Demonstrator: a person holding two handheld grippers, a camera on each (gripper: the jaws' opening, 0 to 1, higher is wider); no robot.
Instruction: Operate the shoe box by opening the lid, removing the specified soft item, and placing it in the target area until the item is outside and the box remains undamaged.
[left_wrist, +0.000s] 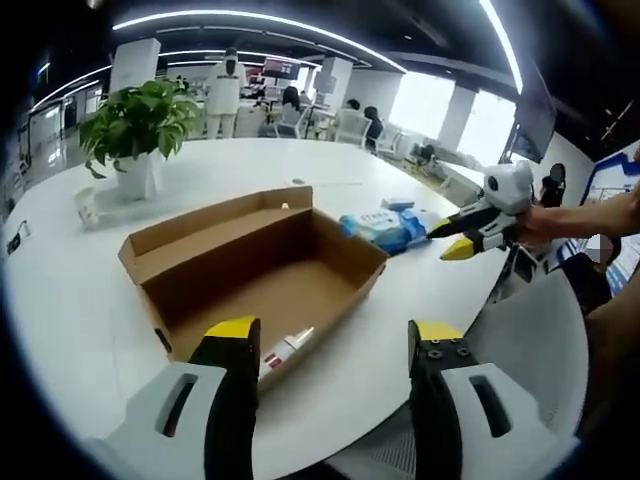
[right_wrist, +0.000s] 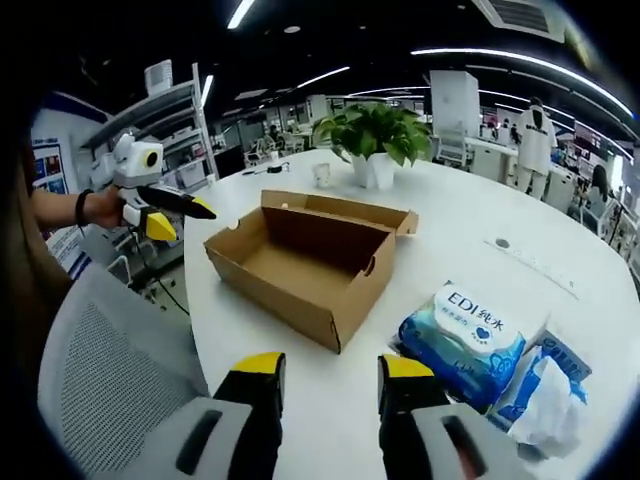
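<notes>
The right claw (right_wrist: 330, 375) hovers spread and empty over the white desk (right_wrist: 560, 250); the blue tissue pack (right_wrist: 462, 342) lies at its 2 o'clock, outside the open shoe box (right_wrist: 300, 262). The left claw (left_wrist: 335, 340) is spread too, empty.

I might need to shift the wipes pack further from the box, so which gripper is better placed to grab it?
Right. The right gripper is open just beside the wipes pack; the left gripper has the open shoe box in between.
</notes>
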